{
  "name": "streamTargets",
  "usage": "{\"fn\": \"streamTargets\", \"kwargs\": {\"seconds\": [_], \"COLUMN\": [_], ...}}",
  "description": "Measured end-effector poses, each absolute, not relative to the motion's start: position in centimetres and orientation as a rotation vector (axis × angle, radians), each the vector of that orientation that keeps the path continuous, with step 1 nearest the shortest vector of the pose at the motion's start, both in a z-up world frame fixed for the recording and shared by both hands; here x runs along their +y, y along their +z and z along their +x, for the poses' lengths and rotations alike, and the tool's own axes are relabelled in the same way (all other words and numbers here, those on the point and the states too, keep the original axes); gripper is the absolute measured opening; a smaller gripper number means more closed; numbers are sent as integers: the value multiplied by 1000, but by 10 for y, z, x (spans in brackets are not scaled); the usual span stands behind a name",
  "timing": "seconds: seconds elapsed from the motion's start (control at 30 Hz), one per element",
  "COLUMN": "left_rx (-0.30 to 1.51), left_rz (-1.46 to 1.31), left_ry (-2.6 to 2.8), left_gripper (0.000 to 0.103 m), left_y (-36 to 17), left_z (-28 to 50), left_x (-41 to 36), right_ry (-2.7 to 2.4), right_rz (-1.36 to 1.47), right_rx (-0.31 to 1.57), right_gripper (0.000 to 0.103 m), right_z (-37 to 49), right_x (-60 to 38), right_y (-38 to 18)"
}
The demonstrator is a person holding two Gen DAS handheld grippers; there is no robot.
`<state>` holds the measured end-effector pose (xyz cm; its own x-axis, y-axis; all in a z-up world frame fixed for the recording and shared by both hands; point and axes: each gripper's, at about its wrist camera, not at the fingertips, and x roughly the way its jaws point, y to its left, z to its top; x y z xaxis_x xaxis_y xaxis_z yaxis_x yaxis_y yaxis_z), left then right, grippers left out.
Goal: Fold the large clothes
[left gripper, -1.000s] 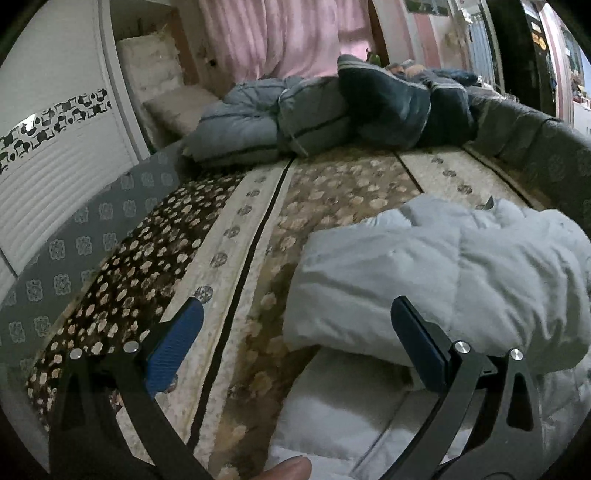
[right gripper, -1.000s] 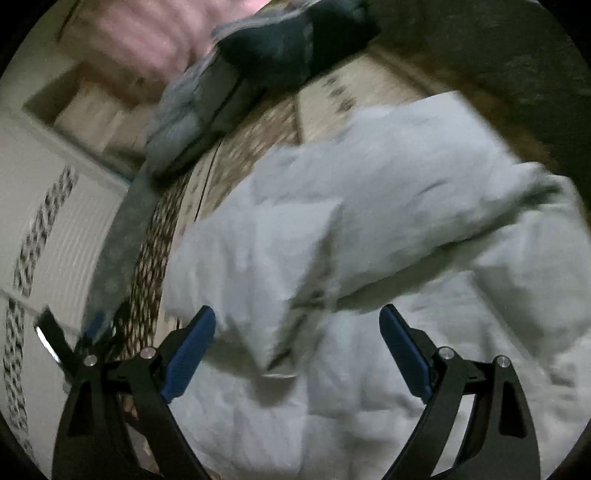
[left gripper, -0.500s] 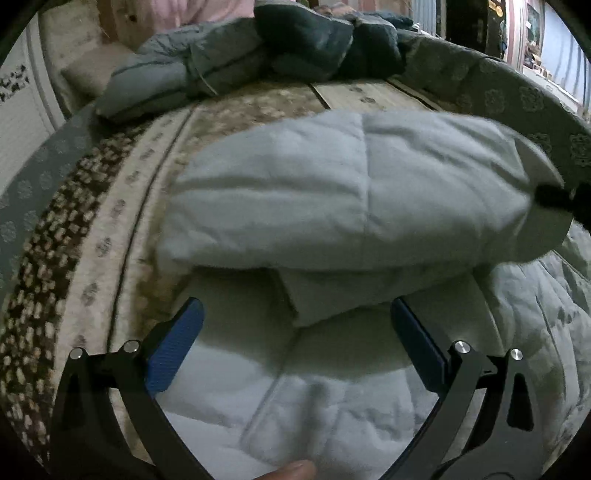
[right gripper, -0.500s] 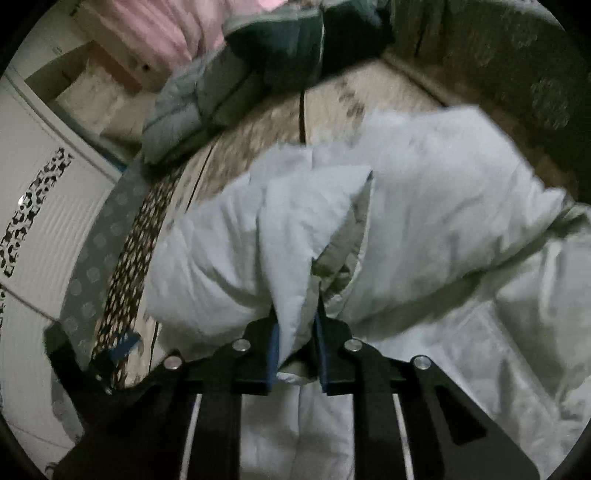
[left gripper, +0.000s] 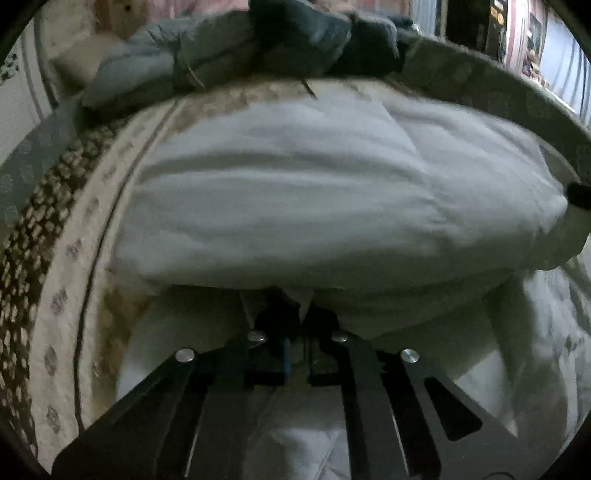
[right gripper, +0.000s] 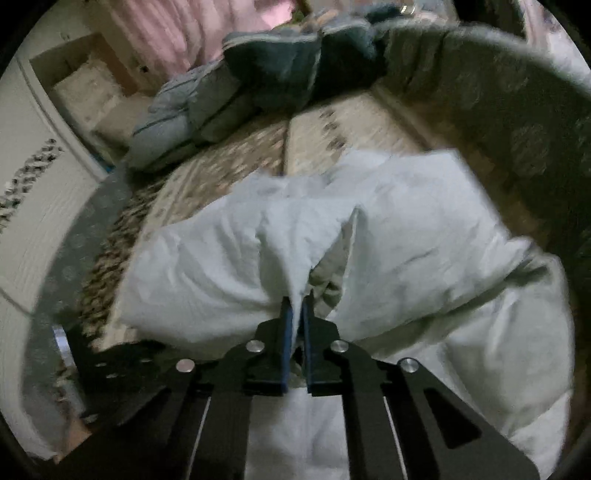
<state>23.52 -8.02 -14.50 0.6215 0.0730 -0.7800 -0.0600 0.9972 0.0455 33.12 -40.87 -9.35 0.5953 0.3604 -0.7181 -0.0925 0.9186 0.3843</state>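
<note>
on one bed [right gripper: 354, 122], two grippers [left gripper: 301, 314] [right gripper: 297, 306] pinch one jacket [right gripper: 406, 229].

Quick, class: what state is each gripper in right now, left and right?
Left gripper: shut on the white coat.
Right gripper: shut on the white coat.

Bed [right gripper: 255, 162] covered in a floral-patterned spread with cream stripes. Heap of grey-blue quilts [right gripper: 258, 77] along its far edge. Pink curtain [right gripper: 192, 22] behind the heap. Beige pillow [left gripper: 85, 62] at the far left corner.
</note>
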Motion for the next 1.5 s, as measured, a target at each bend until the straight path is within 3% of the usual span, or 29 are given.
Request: {"fn": "streamTargets", "kwargs": {"seconds": [0.33,0.4,0.5,0.57,0.6,0.63,0.73,0.87,0.93,1.03,1.1,1.2,1.27,1.33,1.4,1.5], "left_rx": [819,859,865,870,874,878,865,825,790,745,717,725,717,705,686,680], "left_rz": [-71,-112,-115,-111,-112,-109,-132,-138,-152,-154,-141,-178,-205,-184,-175,-154], "left_ry": [260,263,218,199,198,214,238,213,204,203,217,222,214,226,234,218], "left_gripper": [5,11,31,58,69,97,100,100,100,100,100,100,100,100,100,100], "left_y": [-110,-120,-123,-126,-128,-129,-126,-103,-87,-65,-54,-46,-42,-39,-35,-33], "left_z": [244,251,253,251,252,253,242,225,219,206,199,190,181,175,174,165], "left_x": [-11,2,1,-4,-6,-9,-15,-16,-15,-11,-6,7,13,14,14,15], "right_ry": [-209,-204,-155,-75,9,100,272,343,332,239,59,-81,-93,-97,-71,-31], "right_rz": [305,391,381,386,435,501,541,371,372,513,401,253,250,207,222,253], "right_rx": [718,740,785,816,829,839,901,1007,1018,936,830,852,878,925,950,947], "right_gripper": [0,1,5,43,87,95,95,91,27,12,10,12,27,63,74,78], "right_z": [348,350,355,358,358,357,356,361,368,368,360,361,358,359,357,342], "right_x": [-510,-529,-526,-513,-504,-494,-461,-412,-412,-445,-463,-476,-484,-490,-498,-514], "right_y": [-77,-88,-94,-94,-95,-96,-100,-117,-129,-122,-98,-99,-110,-118,-118,-108]}}
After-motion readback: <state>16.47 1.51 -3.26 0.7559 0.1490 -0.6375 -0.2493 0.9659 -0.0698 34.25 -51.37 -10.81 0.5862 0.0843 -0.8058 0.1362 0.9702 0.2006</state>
